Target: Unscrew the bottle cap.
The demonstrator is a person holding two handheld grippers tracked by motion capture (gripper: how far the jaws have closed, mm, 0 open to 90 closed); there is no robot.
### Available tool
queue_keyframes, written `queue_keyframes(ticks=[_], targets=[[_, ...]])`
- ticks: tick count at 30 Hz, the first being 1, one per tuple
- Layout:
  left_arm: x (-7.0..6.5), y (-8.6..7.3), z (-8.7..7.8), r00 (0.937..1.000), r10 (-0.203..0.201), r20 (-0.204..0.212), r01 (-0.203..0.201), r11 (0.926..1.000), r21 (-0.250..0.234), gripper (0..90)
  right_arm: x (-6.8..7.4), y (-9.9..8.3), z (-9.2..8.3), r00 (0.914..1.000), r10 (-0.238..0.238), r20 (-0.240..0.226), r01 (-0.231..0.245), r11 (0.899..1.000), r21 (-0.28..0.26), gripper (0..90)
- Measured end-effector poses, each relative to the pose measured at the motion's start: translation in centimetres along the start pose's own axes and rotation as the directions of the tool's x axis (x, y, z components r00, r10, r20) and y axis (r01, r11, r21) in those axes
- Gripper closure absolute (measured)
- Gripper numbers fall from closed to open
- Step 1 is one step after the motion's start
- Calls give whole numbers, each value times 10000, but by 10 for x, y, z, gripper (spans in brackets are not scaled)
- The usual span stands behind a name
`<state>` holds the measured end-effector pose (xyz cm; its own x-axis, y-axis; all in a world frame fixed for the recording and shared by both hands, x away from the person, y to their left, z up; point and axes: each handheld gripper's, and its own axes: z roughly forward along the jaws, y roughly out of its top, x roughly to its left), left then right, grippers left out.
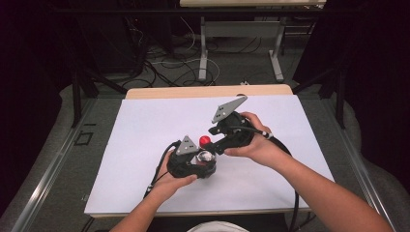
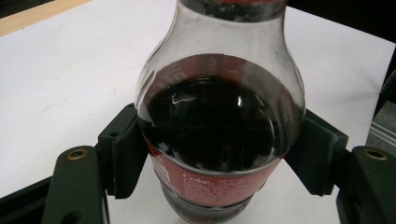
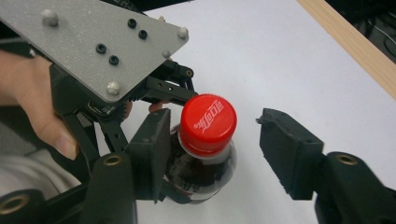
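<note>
1. The left hand (image 1: 170,180) reached in from the near edge of the table, its left gripper (image 1: 199,162) aimed level, jaws clamped on the small clear plastic cola bottle (image 2: 219,135) at its red-labelled belly.
2. The bottle stood upright on the white paper sheet (image 1: 145,135) covering the wooden table (image 1: 203,91), near the middle.
3. The right hand (image 1: 258,145) came across from the right, tilting the right gripper (image 3: 212,154) down over the neck.
4. Its jaws stood apart on either side of the round red screw cap (image 3: 207,123); one pad sat just beside the cap, the other clear of it.
5. The left gripper's grey three-cornered plate (image 3: 93,46) crowded close beside the cap.
</note>
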<state>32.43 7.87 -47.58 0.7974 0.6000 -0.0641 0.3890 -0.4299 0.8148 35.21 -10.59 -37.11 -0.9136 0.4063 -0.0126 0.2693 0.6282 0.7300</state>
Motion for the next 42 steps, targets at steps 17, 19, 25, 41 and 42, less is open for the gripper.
queue_keyframes(ticks=[17,19,25,41,42], targets=[[-2,-1,2,9999,168,-36,-168,9999,36,297,10,0,12,9994,335,62,-334,9993,-146,537],[-3,-1,2,9998,198,8,-198,9998,41,297,10,1,13,9998,170,67,-170,9998,-84,539],[-4,-1,3,9999,129,44,-129,9999,15,297,10,5,16,9996,-237,181,236,9997,85,600],[-7,0,3,9987,294,411,-291,9996,-70,298,-28,14,15,9187,-2179,-3295,2426,9695,354,612],[-6,-1,3,9987,383,329,-382,9993,-32,298,-30,15,15,9146,-2327,-3308,2526,9674,181,612]])
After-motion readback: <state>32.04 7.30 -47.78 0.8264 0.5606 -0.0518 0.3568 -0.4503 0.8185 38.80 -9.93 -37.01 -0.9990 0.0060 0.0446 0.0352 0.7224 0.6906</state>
